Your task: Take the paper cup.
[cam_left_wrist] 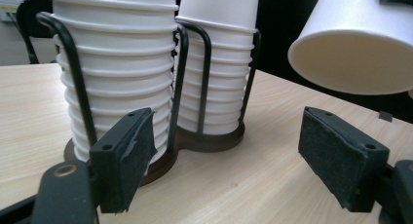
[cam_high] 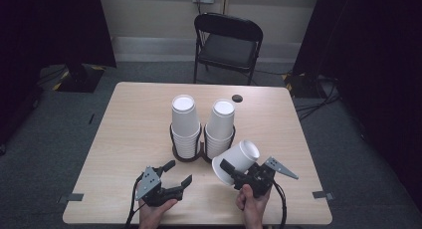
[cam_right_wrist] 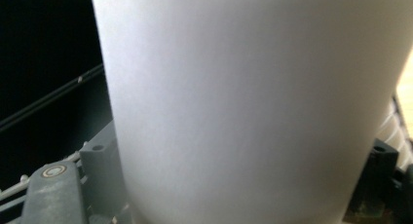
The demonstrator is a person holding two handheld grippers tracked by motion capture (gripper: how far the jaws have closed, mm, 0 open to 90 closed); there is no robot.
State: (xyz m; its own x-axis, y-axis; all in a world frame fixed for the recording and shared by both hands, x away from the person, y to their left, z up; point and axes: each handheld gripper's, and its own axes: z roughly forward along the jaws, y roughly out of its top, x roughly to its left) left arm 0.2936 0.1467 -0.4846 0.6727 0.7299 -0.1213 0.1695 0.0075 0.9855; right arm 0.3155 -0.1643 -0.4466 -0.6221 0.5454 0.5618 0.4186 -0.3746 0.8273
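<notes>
Now the right gripper (cam_high: 238, 171) pinches a single white paper cup (cam_high: 236, 161) between its fingers, tilted — just right of the two cup stacks (cam_high: 203, 125) in their wire holder (cam_high: 188, 155). Nearby, the left gripper (cam_high: 178, 173) has its fingers spread, nothing between them.

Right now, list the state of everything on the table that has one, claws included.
Left stack: upside down, nested, upright in holder.
Right stack: upside down, nested, upright in holder.
Holder: standing on table, both rings filled.
Loose cup: tilted, off the table, rim toward the left claw.
Left claw: open, holding nothing.
Right claw: shut on loose cup.
</notes>
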